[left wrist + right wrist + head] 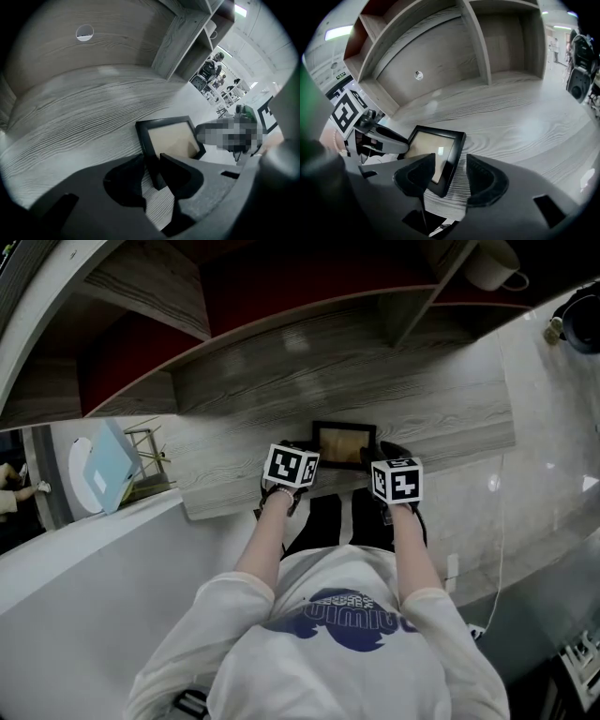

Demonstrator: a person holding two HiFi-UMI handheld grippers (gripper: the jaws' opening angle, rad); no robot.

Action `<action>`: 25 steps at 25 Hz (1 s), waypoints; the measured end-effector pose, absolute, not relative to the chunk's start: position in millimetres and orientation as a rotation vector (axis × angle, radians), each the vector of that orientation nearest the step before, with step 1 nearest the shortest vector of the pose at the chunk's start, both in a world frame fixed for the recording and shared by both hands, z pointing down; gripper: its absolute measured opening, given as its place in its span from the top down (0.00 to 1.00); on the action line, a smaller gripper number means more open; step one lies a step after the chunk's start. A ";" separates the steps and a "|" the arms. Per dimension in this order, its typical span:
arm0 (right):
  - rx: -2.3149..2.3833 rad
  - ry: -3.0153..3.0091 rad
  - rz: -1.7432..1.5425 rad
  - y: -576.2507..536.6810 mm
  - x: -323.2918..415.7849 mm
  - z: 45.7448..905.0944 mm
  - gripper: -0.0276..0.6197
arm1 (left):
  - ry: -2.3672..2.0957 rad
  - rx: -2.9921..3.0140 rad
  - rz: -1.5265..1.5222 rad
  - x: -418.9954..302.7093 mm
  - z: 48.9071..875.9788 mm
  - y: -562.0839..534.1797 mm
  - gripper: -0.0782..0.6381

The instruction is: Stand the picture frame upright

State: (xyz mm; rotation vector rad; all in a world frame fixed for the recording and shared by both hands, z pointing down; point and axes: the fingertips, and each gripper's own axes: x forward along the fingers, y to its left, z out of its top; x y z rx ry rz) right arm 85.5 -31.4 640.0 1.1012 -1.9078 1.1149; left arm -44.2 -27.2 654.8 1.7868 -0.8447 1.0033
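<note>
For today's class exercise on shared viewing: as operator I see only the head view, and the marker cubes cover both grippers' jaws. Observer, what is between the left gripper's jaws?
Observer: The left gripper has the picture frame's left border between its pads, close to the near corner, with no gap showing.
Operator: And the right gripper?
Observer: The right gripper straddles the frame's other near corner. Its jaws are apart, and bare desk shows between the frame and the right pad.
Operator: Is the frame upright yet?
Observer: No. Seen from the gripper views, it lies flat on the desk, glass up.
</note>
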 end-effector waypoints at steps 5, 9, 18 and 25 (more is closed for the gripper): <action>1.124 -1.865 1.088 -29.7 84.4 646.8 0.67 | -0.843 1.786 0.999 -43.4 652.2 -27.6 0.74; 1.141 -1.837 1.048 -29.7 85.6 648.3 0.70 | -0.841 1.787 0.991 -42.5 650.6 -27.4 0.74; 1.151 -1.780 0.989 -28.8 80.6 649.1 0.75 | -0.838 1.784 1.000 -43.0 651.0 -26.8 0.74; 1.174 -1.786 1.040 -28.9 80.1 648.1 0.78 | -0.827 1.786 0.990 -43.5 650.4 -27.4 0.74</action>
